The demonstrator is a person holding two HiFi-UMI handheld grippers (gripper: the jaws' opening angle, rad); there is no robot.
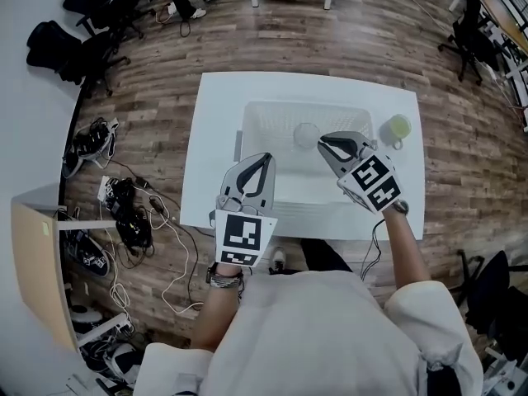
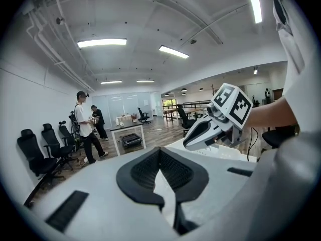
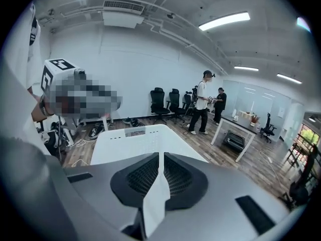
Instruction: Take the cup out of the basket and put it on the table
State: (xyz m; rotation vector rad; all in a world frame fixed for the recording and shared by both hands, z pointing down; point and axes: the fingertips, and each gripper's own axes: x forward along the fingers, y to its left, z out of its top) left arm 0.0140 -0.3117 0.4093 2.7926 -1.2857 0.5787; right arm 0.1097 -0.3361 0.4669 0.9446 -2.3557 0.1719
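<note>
No legible text, brand, number or sign appears in any view. The only printed marks are black-and-white square code patterns, which carry no letters or digits. They stand on the left white marker cube (image 1: 245, 239) and the right white marker cube (image 1: 375, 184).

Counter (image 1: 216, 130): directly before the person, on the floor.
Basket (image 1: 276, 115): on the counter, about midway between its left and right edges.
Cup (image 1: 306, 134): inside the basket, in its far right part, just left of the right claw's tips.
Second cup (image 1: 397, 128): on the counter outside the basket, beside its right wall.
Left claw (image 1: 265, 157): over the basket's near left corner.
Right claw (image 1: 324, 142): over the basket's right side, between the two cups.
Cables (image 1: 132, 213): on the floor, left of the counter.
Chairs (image 1: 78, 31): far left, behind the counter.
</note>
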